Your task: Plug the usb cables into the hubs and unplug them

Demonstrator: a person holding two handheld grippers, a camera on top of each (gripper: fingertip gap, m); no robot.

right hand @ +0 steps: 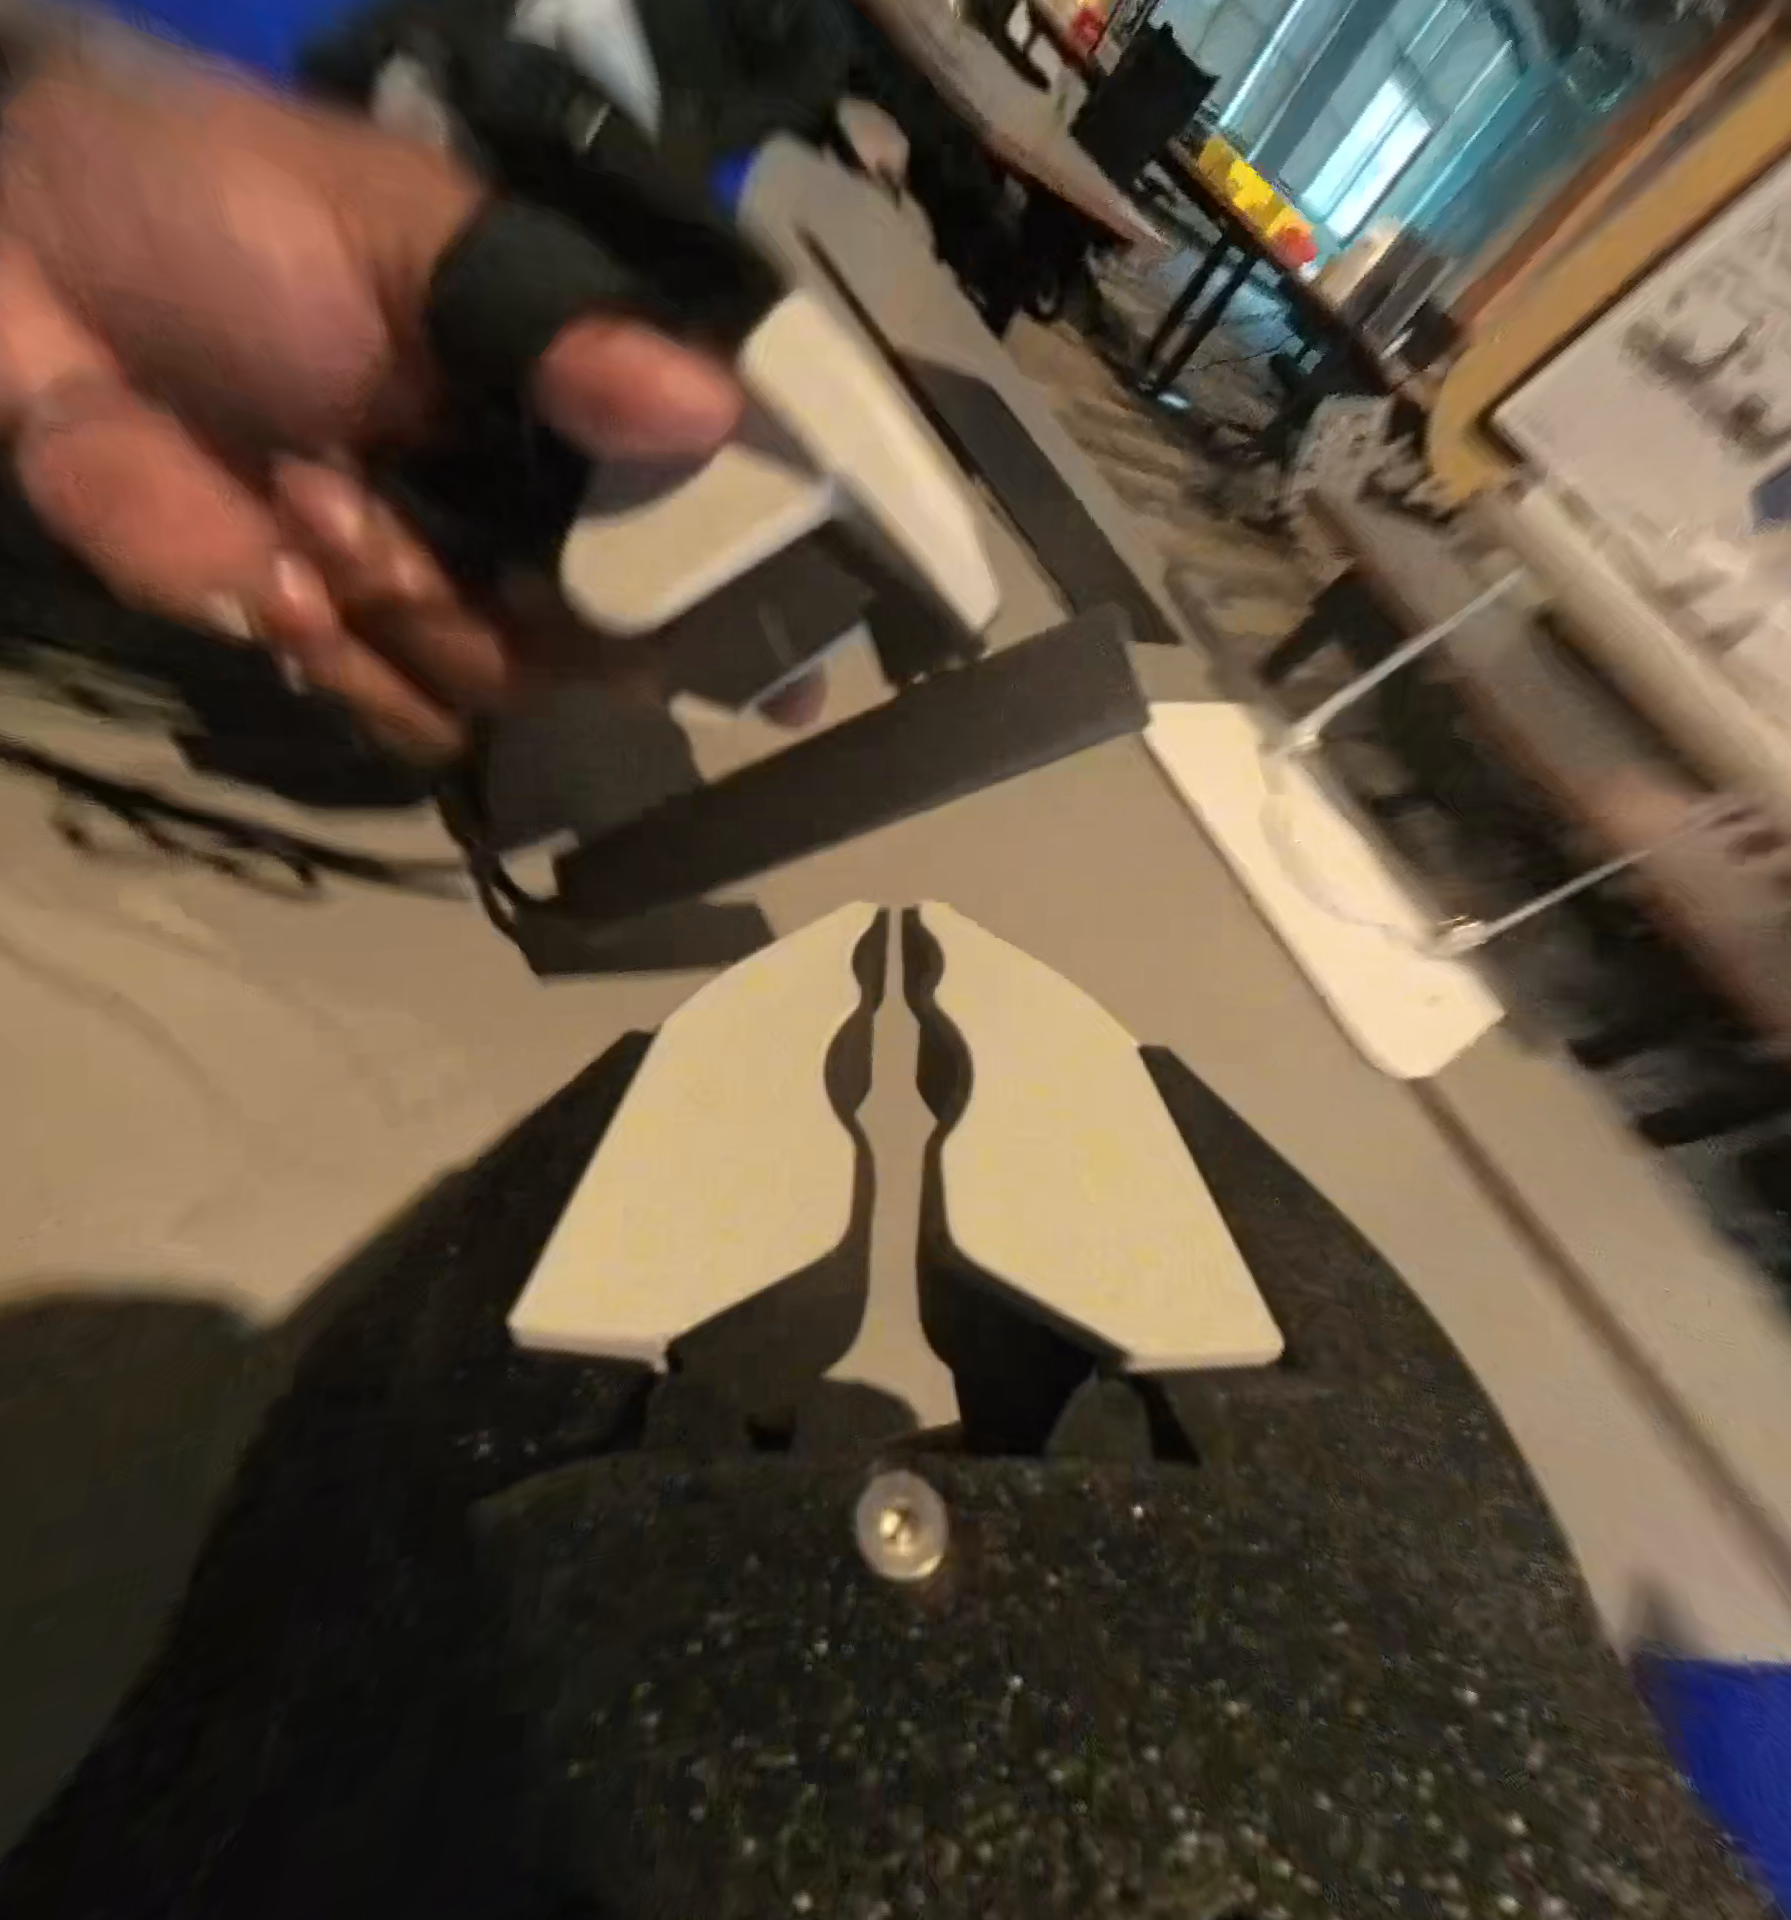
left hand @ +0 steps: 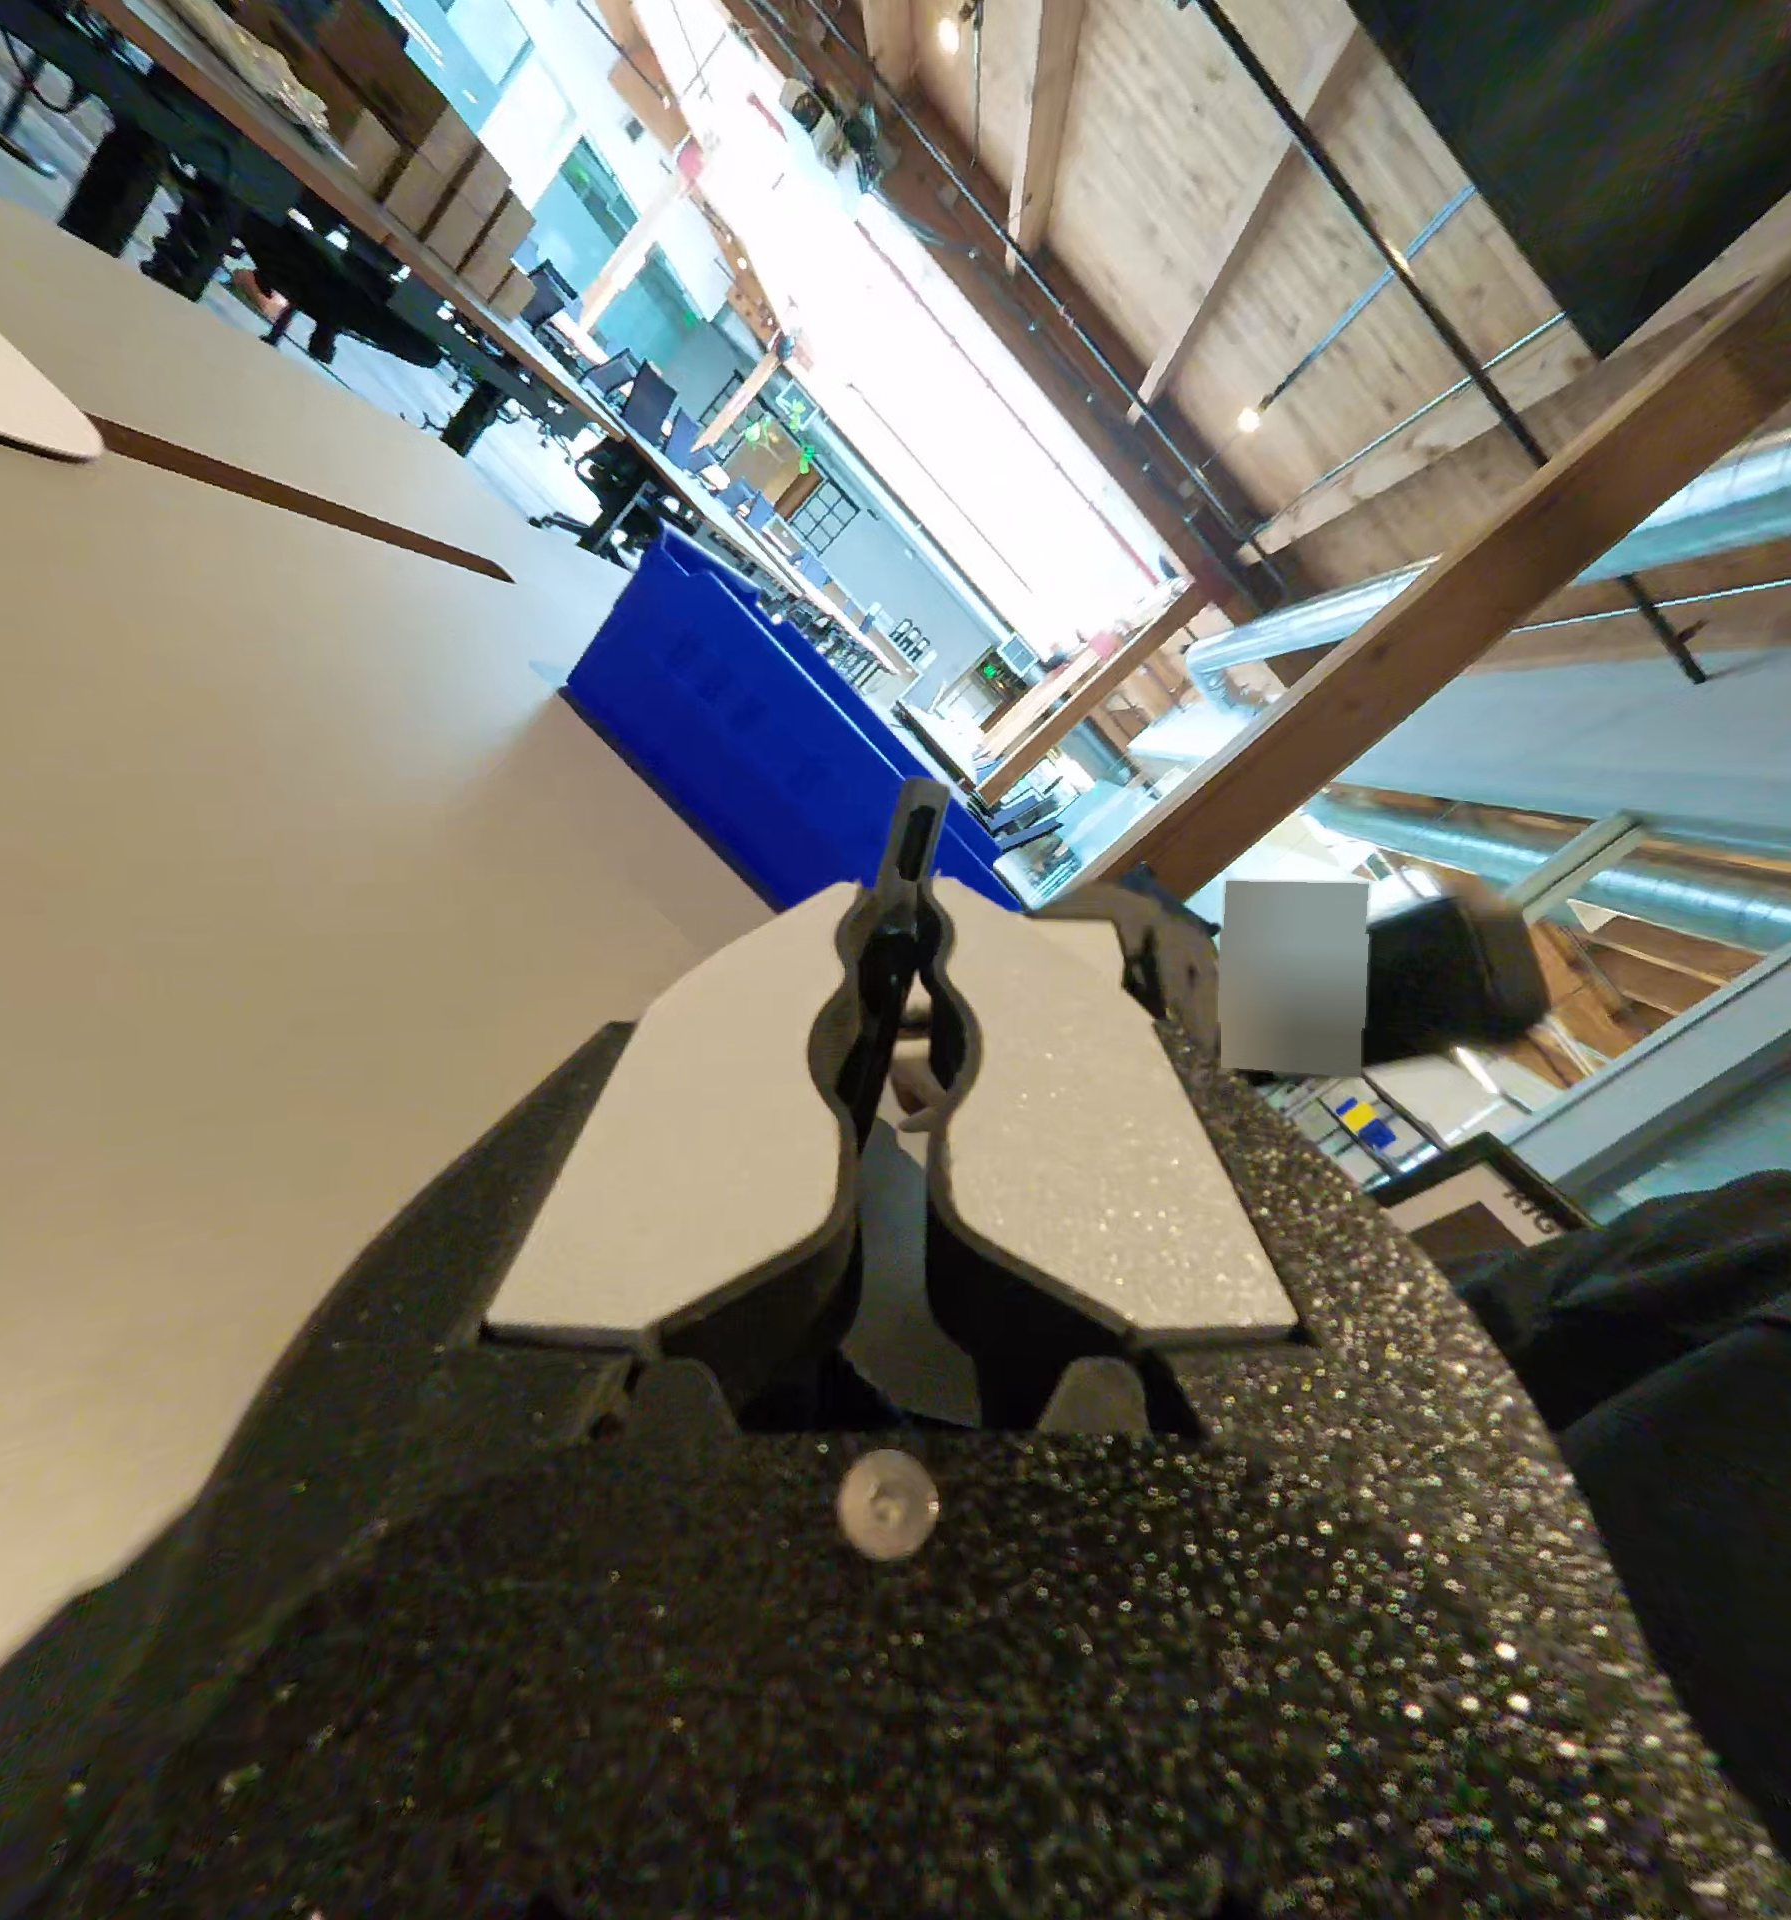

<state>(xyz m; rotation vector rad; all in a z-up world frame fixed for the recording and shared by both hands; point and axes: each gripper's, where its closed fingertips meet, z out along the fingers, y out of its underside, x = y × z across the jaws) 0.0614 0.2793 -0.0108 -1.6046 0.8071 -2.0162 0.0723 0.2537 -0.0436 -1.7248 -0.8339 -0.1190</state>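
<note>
Left gripper (left hand: pixel 896 914) closed on a slim grey USB hub (left hand: pixel 914 842), edge-on, tip poking past the fingertips; cable not made out. Blue bin (left hand: pixel 766 727) just beyond, contents hidden. Right gripper (right hand: pixel 893 914) nearly shut, empty. Ahead, heavily blurred: hand (right hand: pixel 247 416), white block (right hand: pixel 1317 873).
</note>
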